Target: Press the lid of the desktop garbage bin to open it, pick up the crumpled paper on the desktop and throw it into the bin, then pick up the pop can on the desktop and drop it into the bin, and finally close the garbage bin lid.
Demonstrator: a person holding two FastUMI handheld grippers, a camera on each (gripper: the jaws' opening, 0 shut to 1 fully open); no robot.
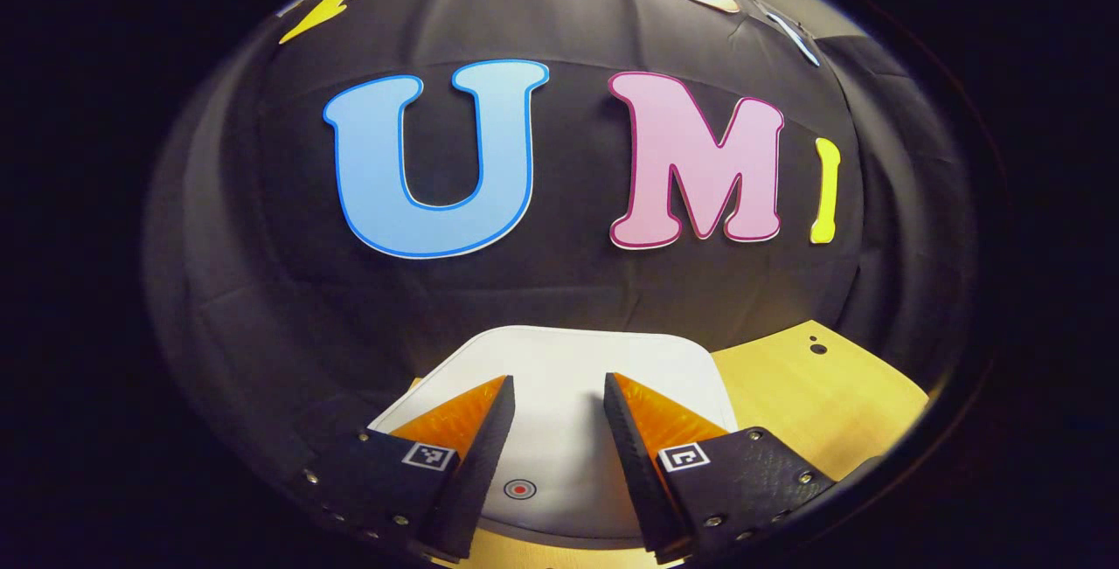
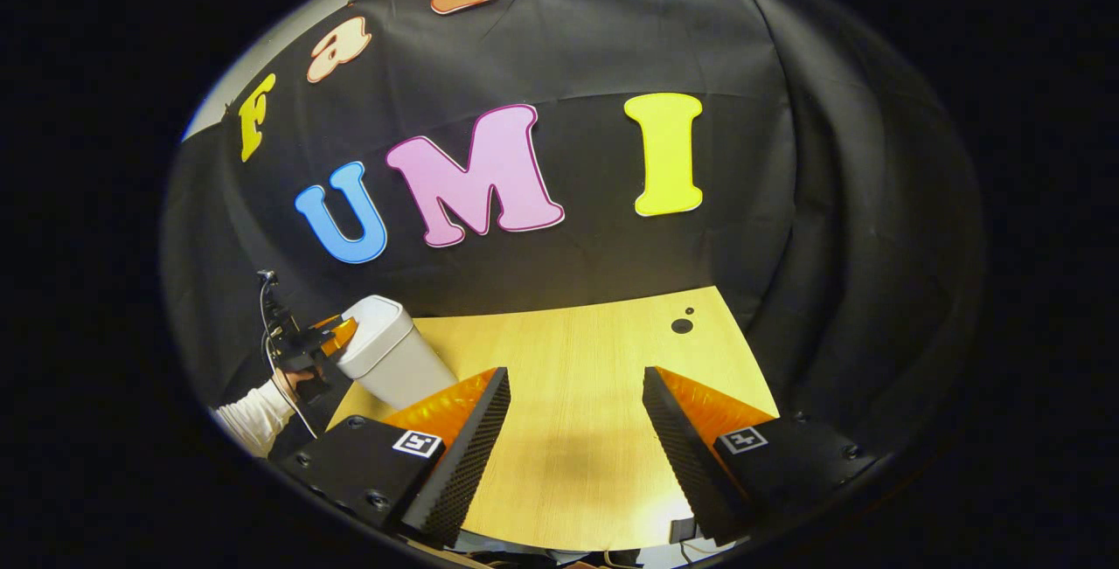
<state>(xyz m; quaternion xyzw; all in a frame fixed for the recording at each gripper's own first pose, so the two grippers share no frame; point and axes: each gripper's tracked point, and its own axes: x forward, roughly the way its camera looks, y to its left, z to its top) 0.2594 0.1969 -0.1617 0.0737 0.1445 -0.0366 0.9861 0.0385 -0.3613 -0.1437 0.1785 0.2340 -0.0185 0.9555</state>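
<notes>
The white garbage bin's lid [image 1: 651, 364] lies flat and shut right under my left gripper [image 1: 558, 381], which is open, its fingers straddling the lid's middle. A round red-dotted mark [image 1: 520, 489] sits on the lid between the finger bases. In the right gripper view the white bin [image 2: 393, 359] stands at the table's far left, with the left gripper [image 2: 337, 335] resting at its top edge, held by a hand in a white sleeve [image 2: 253, 416]. My right gripper [image 2: 575, 372] hovers open over bare wood, nothing between its fingers.
The light wooden table [image 2: 577, 333] runs back to the black cloth wall. A dark round hole [image 2: 682, 325] marks its far right corner, also seen beside the bin as the hole [image 1: 818, 348]. Cables and clutter lie below the table's near edge.
</notes>
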